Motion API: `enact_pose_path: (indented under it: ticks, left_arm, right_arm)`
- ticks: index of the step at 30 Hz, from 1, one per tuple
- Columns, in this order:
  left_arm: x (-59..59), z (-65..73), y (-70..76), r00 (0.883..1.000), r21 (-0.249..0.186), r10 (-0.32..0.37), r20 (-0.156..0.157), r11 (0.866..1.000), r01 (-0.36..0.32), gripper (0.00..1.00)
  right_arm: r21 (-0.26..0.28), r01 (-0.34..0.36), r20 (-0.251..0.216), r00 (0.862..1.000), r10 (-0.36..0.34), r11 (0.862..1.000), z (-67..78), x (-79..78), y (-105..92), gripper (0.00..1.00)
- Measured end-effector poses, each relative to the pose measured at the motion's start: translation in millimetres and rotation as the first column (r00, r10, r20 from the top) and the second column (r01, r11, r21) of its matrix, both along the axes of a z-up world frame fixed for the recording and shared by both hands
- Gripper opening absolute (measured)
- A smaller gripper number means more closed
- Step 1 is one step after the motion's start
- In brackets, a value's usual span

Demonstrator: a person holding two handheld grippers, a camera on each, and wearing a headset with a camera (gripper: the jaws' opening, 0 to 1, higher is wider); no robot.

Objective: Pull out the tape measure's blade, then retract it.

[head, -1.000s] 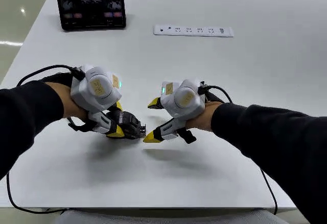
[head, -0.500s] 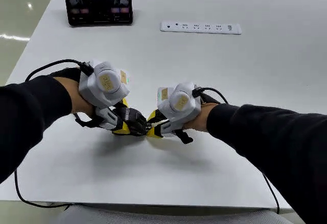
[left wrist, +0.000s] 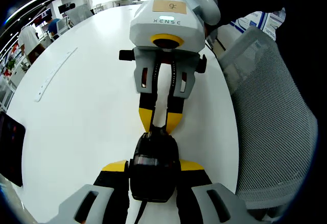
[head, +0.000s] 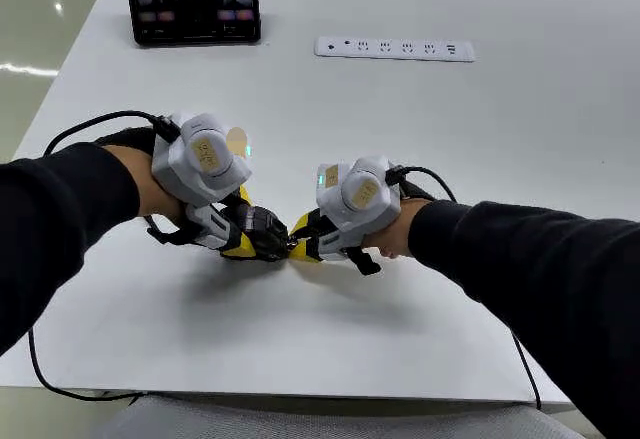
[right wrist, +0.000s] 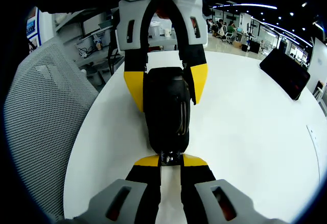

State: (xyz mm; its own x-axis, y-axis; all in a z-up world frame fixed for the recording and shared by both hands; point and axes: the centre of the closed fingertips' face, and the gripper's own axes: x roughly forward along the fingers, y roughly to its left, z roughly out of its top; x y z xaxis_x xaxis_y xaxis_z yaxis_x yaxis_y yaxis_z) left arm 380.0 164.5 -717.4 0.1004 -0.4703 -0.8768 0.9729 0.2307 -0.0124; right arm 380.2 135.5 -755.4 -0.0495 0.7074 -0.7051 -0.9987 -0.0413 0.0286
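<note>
Clamping a black tape measure [head: 262, 234] between its jaws, the left gripper [head: 250, 241] holds it at the counter's [head: 400, 149] 6 o'clock, while the right gripper [head: 300, 250], at the case's 3 o'clock, pinches the blade tip [right wrist: 170, 156] with narrowed jaws.

close opposed gripper views sharing tape measure [left wrist: 153, 165]

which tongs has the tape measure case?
The left tongs: clamped across the black tape measure case. The right tongs pinch only the blade tip at its mouth.
</note>
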Motion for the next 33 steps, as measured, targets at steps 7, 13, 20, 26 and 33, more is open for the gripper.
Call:
enact_pose_path:
  ticks: [7,13,20,26,33]
  left_arm:
    - [0.8,-0.1,-0.8,1.000,-0.008,0.004,0.003,1.000,-0.004,0.31]
    - [0.7,0.1,-1.3,1.000,-0.004,0.008,0.003,1.000,-0.008,0.31]
    - [0.7,-0.2,-1.6,1.000,-0.004,0.014,0.008,1.000,-0.014,0.31]
    - [0.9,0.2,-1.9,1.000,-0.007,0.024,0.013,1.000,-0.024,0.31]
    - [1.5,-0.1,-1.7,1.000,-0.008,0.024,0.015,1.000,-0.024,0.32]
  right_arm:
    - [-0.002,0.009,-0.017,1.000,-0.009,1.000,-1.2,-1.8,-4.5,0.08]
    - [-0.017,0.005,-0.007,1.000,-0.005,1.000,-2.2,-1.1,-12.1,0.08]
    - [-0.026,0.004,0.001,1.000,-0.004,1.000,-3.2,-0.6,-19.4,0.08]
    - [-0.034,0.006,0.007,1.000,-0.006,0.999,-3.5,0.7,-27.7,0.08]
    - [-0.042,0.001,0.017,1.000,0.000,0.999,-3.1,0.5,-37.5,0.08]
